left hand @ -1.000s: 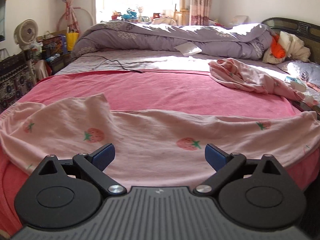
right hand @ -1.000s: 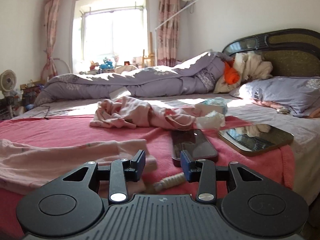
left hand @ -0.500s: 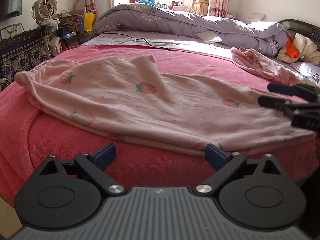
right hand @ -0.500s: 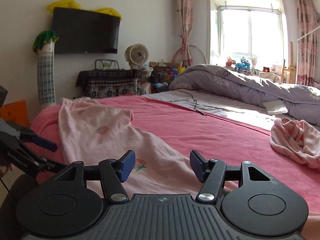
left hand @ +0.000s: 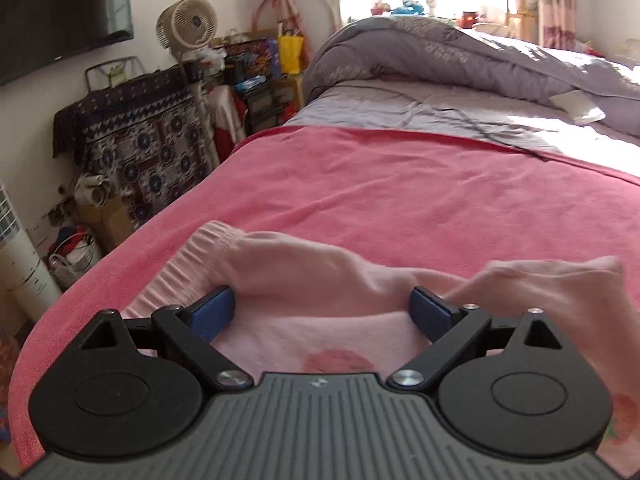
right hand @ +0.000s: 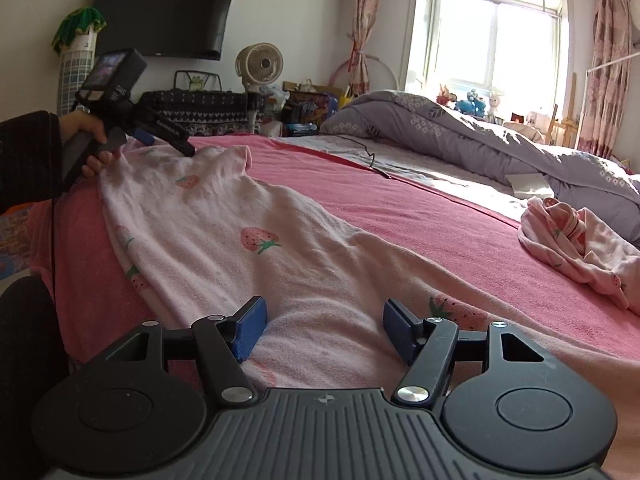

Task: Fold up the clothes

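Right claw (right hand: 323, 330) is closest, jaws wide apart and just been opening, hovering over the near end of the pink strawberry pants (right hand: 224, 236) with nothing pinched. The pants are stretched out lengthwise along the edge of the bed's pink blanket (right hand: 400, 208). At their far end, the left claw (left hand: 323, 312) is spread wide too, waistband fabric bunched between its pads but not gripped. Further back there's a crumpled pink garment (right hand: 576, 240), then the grey duvet (right hand: 460, 136).
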